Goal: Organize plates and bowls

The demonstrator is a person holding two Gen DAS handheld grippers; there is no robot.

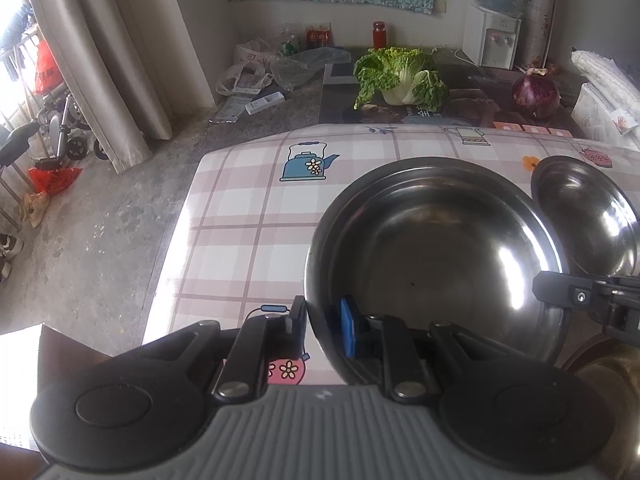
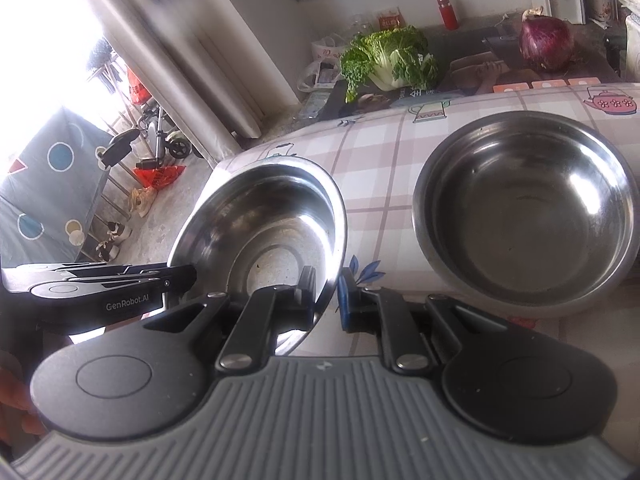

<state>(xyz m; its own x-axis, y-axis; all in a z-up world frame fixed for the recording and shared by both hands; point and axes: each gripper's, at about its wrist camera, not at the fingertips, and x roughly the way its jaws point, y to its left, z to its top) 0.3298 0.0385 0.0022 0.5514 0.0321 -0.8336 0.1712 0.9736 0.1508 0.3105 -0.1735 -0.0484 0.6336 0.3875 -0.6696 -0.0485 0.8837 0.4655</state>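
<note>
A steel bowl is held just over the checked tablecloth, tipped, by both grippers. My left gripper is shut on its near left rim, one finger outside and the blue pad inside. My right gripper is shut on the opposite rim of the same bowl. Each gripper shows in the other's view: the right one at the bowl's right edge, the left one at its left edge. A second steel bowl rests on the cloth to the right, also visible in the left wrist view.
Behind the table a dark counter carries a leafy cabbage, a purple cabbage, a red bottle and a water dispenser. The table's left edge drops to a concrete floor with curtains, bags and shoes.
</note>
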